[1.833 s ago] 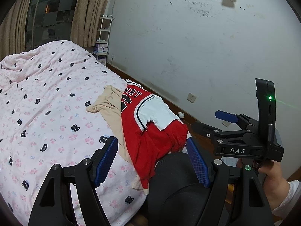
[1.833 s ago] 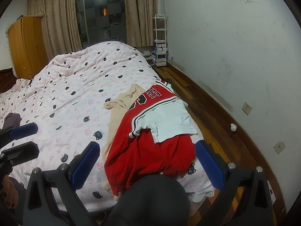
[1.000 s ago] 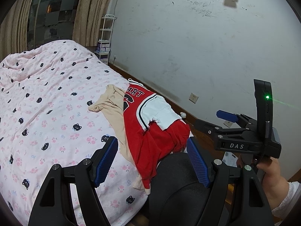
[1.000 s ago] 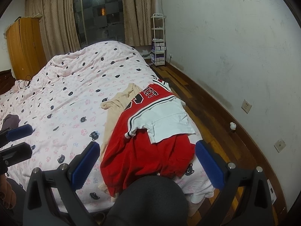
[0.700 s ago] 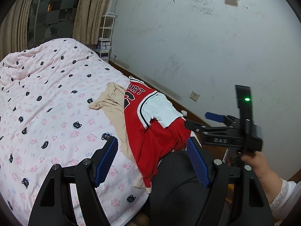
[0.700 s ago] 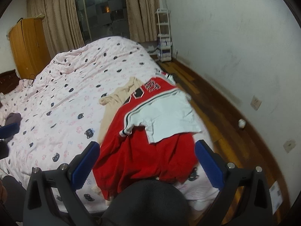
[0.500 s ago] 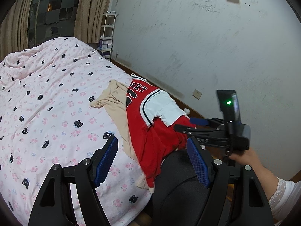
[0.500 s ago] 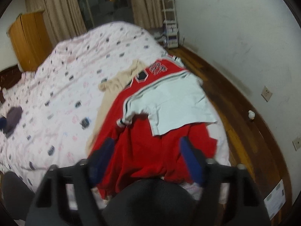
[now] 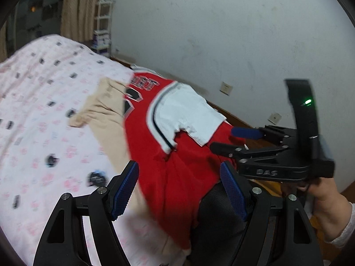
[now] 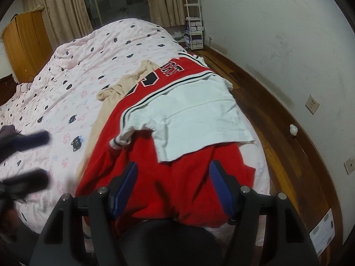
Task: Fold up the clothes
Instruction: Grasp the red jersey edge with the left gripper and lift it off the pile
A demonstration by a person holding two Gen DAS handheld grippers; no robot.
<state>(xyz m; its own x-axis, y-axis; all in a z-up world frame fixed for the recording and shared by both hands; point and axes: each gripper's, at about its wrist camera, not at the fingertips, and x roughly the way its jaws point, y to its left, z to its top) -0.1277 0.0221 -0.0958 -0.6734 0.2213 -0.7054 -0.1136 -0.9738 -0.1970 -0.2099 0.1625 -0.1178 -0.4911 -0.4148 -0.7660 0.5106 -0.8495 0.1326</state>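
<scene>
Red jersey [image 9: 177,177] w/ white tee [image 9: 188,113] on top is seen in left wrist view, draped at bed [image 9: 44,115] edge over a beige garment [image 9: 104,113]. Left gripper [image 9: 179,188] fingers are spread wide, nothing clamped; cloth lies beyond. Right gripper [image 9: 224,139] is held by a hand [image 9: 321,199] at right.

Right wrist view: jersey [image 10: 182,186] lies betw. right gripper [image 10: 173,186] pads, set apart, no pinch seen. Left gripper [image 10: 24,161] is blurred at left, fingers apart.
</scene>
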